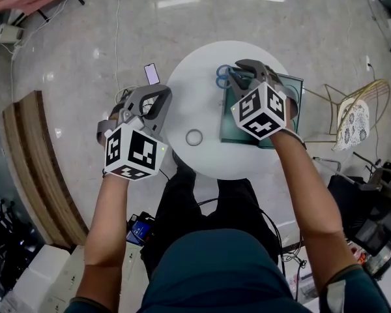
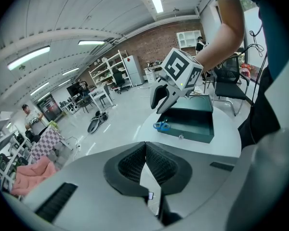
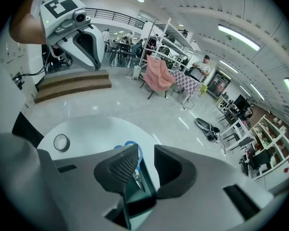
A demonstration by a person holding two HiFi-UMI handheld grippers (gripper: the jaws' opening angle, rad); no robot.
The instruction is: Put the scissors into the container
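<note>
Scissors point(image 1: 223, 77), probably light, stiff and slick-bladed, lie on the container point(image 1: 231, 130) rim under the right gripper point(image 3: 145, 160), jaws narrowly parted, best pinched near the pivot; the left gripper point(image 2: 145, 150) jaws meet, empty.

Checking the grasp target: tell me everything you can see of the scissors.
The scissors have two blue, plastic-looking handle loops; the metal-looking blades are mostly hidden by the right gripper. They lie roughly flat across the rim of the dark green container, at its far-left corner, with the handles over the white table. The gripper's jaws stand apart around the blades.
</note>
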